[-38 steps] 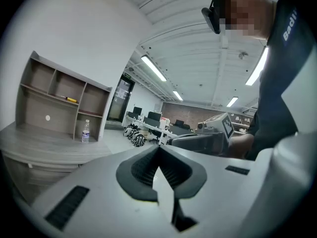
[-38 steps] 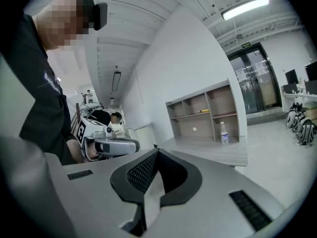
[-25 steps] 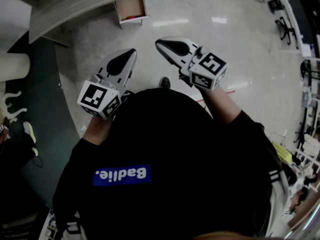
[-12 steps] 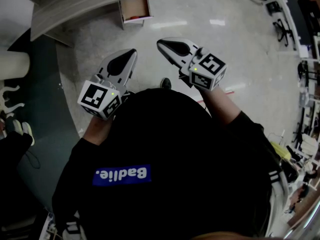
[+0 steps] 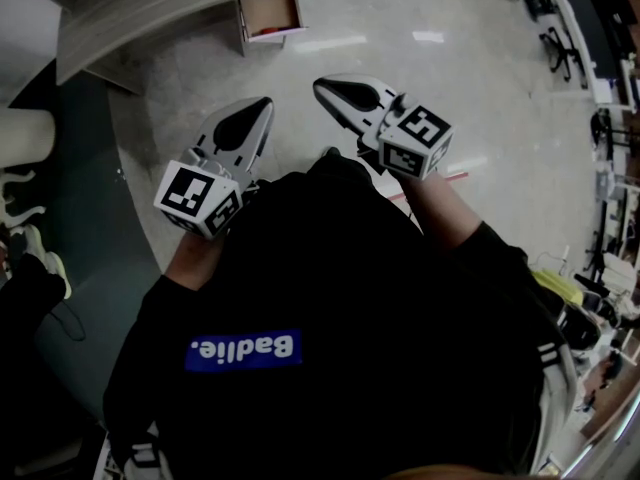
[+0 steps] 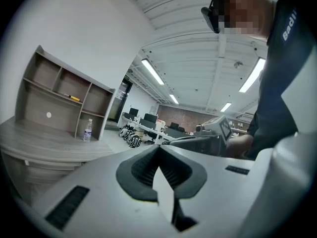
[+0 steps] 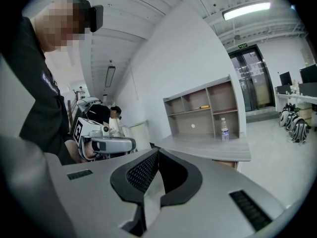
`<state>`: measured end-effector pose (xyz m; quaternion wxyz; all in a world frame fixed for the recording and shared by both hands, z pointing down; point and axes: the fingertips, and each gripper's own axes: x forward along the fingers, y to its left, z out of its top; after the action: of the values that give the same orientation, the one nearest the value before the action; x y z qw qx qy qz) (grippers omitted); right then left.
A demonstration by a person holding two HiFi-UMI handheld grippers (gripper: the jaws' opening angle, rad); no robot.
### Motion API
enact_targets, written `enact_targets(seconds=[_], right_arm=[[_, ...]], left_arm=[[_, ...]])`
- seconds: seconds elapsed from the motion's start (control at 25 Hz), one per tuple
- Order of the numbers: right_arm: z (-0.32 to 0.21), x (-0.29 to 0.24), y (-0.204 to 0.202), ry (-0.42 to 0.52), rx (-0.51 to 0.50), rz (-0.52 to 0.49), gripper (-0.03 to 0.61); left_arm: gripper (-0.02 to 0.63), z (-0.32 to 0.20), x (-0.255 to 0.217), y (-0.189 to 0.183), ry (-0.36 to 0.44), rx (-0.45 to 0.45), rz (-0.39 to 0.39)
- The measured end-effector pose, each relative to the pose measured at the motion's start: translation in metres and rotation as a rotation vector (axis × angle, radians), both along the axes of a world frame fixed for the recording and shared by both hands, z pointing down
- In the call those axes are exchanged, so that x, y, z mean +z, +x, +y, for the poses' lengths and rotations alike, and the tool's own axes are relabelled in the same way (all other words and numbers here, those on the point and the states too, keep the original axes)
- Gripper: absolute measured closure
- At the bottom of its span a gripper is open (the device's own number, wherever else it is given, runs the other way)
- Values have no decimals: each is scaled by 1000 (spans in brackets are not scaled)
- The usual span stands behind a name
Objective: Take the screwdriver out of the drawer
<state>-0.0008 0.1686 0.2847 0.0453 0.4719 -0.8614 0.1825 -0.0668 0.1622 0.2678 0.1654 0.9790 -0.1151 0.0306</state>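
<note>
The screwdriver cannot be identified with certainty. A small red item (image 5: 262,36) lies at the front edge of the open drawer (image 5: 270,8) and is probably its handle. The drawer is pulled out from under the grey table (image 5: 160,8), so its contents are exposed from above and no opening step appears to be needed.

Between the drawer and the person lies a wide stretch of bare floor (image 5: 420,78). Nothing is within reach from this position; in my judgement the approach on foot comes first.

Left tool (image 5: 260,106): jaws pressed together at the tips, nothing between them. Right tool (image 5: 322,85): same condition, jaws meeting, empty. Both are carried raised in front of the chest, tips pointing forward and well apart from the drawer. This reads as a carrying posture, not a grasping one. Either tool must be spread before it can take the handle.

On the table stands a shelf unit (image 7: 203,108) with a water bottle (image 7: 224,129) in front of it; neither appears to obstruct the drawer
</note>
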Motion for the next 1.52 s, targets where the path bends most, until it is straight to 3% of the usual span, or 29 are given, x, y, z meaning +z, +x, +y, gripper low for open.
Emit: enact_targets(seconds=[0.4,0.88,1.52], right_arm=[[-32,7,44,1,2,8,548],[-159,29,126,-26,-182,21,548],[-233,85,118,-99,-377,91,548]], left_arm=[[612,-26,0,33,-4,-16,-10],[612,-143,4,109,-30,-183,-32],[612,-200,15,102,-39,-331,-50]])
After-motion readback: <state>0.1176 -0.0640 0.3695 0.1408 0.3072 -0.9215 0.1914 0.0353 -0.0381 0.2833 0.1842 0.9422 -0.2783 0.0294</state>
